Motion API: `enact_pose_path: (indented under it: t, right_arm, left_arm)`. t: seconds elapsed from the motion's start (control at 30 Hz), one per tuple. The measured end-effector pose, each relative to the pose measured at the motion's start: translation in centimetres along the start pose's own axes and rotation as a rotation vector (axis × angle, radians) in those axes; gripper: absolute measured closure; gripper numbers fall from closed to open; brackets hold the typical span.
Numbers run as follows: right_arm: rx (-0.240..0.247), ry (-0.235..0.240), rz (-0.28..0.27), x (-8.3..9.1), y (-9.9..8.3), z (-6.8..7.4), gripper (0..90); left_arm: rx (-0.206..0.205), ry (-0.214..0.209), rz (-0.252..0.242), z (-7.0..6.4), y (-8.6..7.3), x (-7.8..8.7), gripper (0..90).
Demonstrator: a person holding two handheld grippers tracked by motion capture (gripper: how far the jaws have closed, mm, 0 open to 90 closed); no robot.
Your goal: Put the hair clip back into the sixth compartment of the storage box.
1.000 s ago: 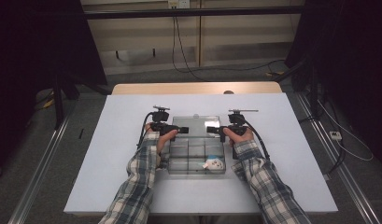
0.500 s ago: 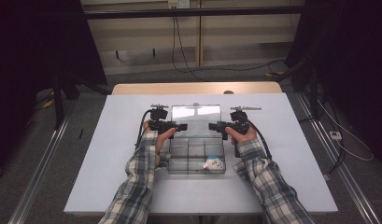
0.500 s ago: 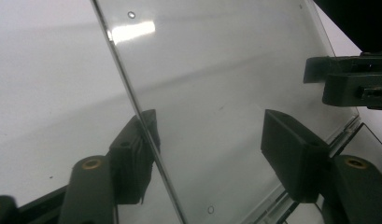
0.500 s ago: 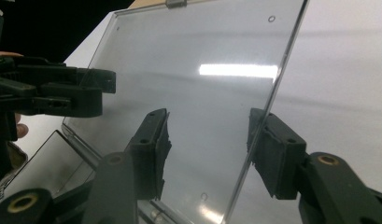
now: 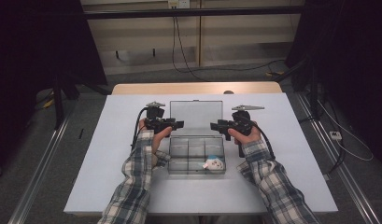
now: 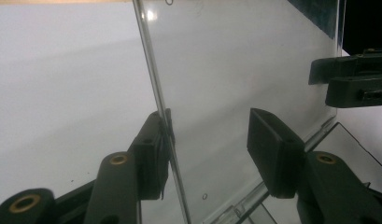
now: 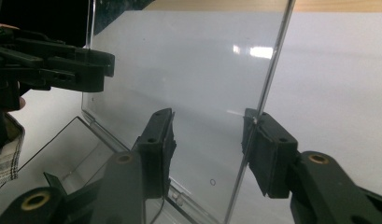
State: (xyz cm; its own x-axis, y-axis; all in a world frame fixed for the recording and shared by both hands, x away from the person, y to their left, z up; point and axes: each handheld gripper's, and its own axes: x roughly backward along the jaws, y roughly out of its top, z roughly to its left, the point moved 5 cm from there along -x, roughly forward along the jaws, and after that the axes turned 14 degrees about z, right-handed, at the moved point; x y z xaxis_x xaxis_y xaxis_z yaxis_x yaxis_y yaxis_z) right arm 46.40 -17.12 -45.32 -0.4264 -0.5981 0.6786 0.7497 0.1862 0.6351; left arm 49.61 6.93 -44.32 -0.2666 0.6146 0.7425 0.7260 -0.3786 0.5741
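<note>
Because the clear lid (image 5: pixel 196 117) of the compartment box (image 5: pixel 196 155) at the tabletop's (image 5: pixel 291 140) centre is thin, stiff and slick, we take it by its side edges. Our left gripper (image 6: pixel 209 140) and right gripper (image 7: pixel 208 140) straddle them with fingers wide, one pad touching each edge. A small white item (image 5: pixel 213 164) lies at the box's 5 o'clock corner; nothing blocks us.
</note>
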Motion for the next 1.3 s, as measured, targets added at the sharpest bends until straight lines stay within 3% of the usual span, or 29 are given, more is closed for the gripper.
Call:
enact_pose_path:
  t: [0.1,0.83,1.3]
  right_arm:
    - [0.032,-0.013,-0.007,0.3,-0.1,0.2,54.3]
    - [0.119,-0.031,-0.048,1.9,-1.3,1.4,60.1]
    - [0.145,-0.045,-0.042,2.3,-1.6,1.9,61.7]
  left_arm:
    - [-0.013,0.003,-0.009,-0.3,0.0,0.5,51.0]
    - [-0.086,0.027,-0.002,-1.8,-0.8,2.2,55.6]
    - [-0.111,0.031,0.004,-2.5,-1.6,2.7,55.3]
